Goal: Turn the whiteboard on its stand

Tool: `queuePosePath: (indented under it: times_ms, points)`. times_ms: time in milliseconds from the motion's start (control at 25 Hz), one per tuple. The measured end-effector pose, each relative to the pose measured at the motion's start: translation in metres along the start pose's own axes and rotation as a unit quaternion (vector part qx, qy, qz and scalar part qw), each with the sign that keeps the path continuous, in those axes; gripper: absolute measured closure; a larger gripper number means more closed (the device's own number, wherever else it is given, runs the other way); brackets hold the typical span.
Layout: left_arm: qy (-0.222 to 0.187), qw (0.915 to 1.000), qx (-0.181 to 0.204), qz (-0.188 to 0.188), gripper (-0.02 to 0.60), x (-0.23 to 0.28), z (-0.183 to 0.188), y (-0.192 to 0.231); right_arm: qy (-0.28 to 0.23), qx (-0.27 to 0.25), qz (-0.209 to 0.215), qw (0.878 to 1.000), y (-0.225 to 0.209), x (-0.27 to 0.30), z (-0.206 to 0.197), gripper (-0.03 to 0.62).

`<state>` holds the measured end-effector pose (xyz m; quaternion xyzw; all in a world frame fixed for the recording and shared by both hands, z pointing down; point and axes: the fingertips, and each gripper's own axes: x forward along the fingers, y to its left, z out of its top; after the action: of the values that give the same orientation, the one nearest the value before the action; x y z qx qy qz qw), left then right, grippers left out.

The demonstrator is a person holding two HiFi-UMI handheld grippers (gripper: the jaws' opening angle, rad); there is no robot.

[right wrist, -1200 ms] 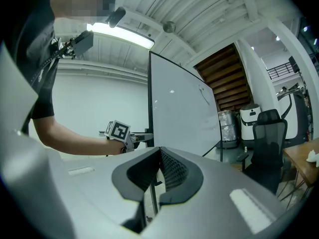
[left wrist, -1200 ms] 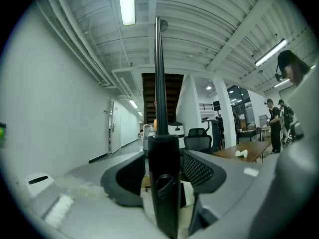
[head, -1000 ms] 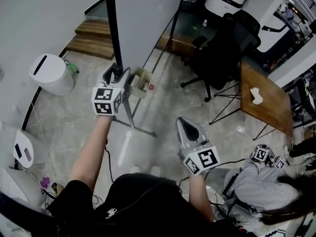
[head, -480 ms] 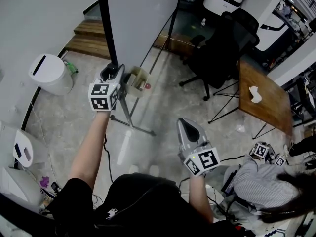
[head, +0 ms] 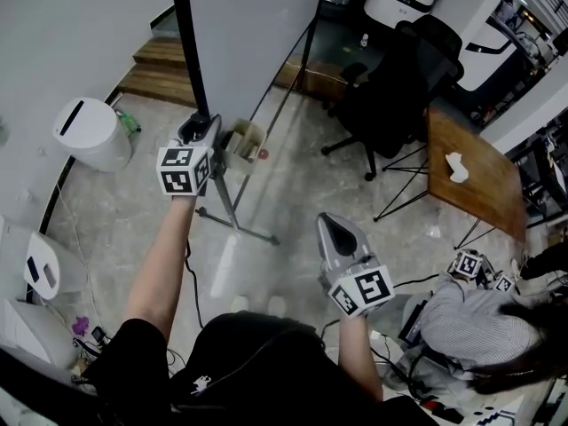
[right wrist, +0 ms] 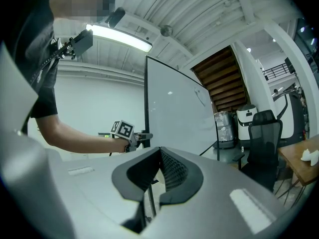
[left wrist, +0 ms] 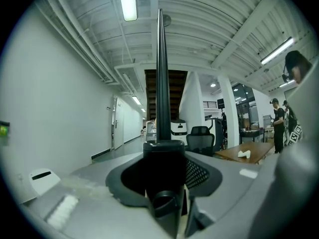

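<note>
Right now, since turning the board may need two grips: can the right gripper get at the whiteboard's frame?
Probably yes. The right gripper, jaws together and empty, faces the whiteboard, and its black edge stands straight ahead with nothing between them. It would have to open first.

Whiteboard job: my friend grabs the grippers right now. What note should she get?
Left gripper: its jaws have just been closing and now clamp the black side edge of the whiteboard.
Right gripper: shut, empty, held away from the board.
The whiteboard is upright on its stand.
Done: the grip on the edge.
Left: swing the board round on the stand, then let go.
</note>
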<state>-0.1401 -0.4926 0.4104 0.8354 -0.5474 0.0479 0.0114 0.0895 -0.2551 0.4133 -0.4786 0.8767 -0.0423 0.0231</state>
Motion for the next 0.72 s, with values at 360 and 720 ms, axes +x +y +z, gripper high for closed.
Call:
queuePosePath:
  times_ms: [360, 720]
  points:
    - [0.002, 1.0, -0.003, 0.005, 0.403, -0.011, 0.0, -0.015, -0.001, 0.003, -0.001, 1.0, -0.006, -0.014, 0.002, 0.585]
    - [0.001, 0.9999, -0.005, 0.01, 0.403, -0.032, -0.001, -0.023, -0.004, -0.001, -0.002, 1.0, -0.002, -0.028, 0.004, 0.585]
